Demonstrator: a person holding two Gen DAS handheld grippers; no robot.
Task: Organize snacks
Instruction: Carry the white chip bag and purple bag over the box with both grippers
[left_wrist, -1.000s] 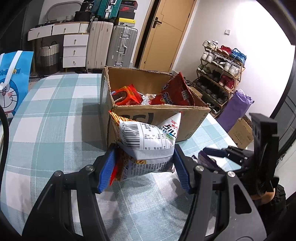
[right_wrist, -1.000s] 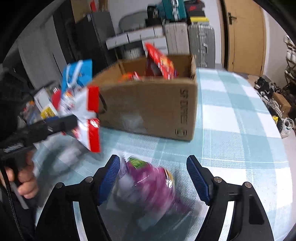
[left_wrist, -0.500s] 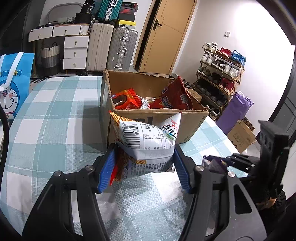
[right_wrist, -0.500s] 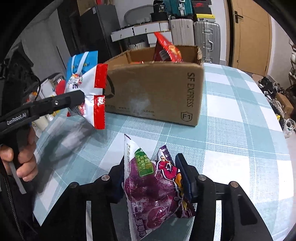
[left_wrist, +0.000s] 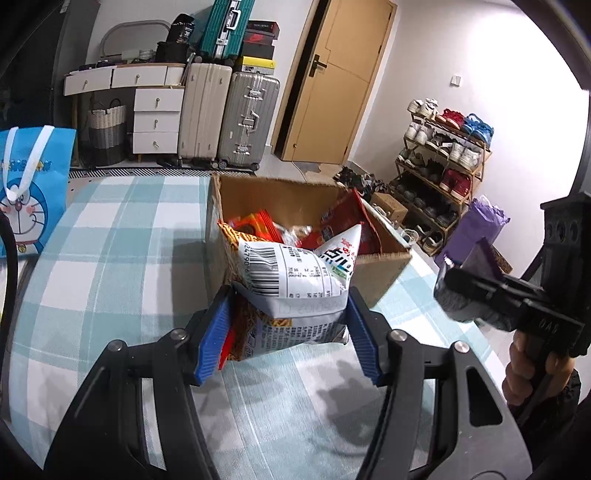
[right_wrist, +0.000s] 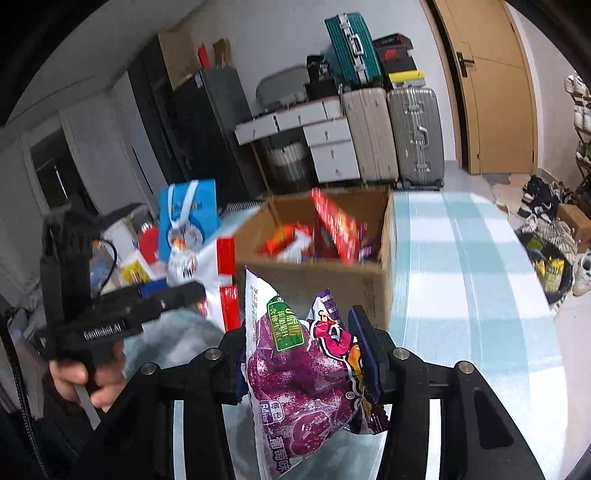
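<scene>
A white bag (left_wrist: 295, 291) at frame centre is clamped by the left tool (left_wrist: 290, 332), before the box (left_wrist: 384, 273). A purple bag (right_wrist: 306, 373) at lower centre is clamped by the right tool (right_wrist: 304, 354), above the bench (right_wrist: 476, 295).

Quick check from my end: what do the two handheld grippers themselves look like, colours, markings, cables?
Both are matte black plastic with silver pivot screws on angular linkages. The left gripper has ribbed blue pads on its jaws; the right gripper has darker navy ones. White "GenRobot.AI" lettering marks the left one's pistol-style body, gripped by a bare hand with a dark sleeve. A black cable hangs alongside.
</scene>
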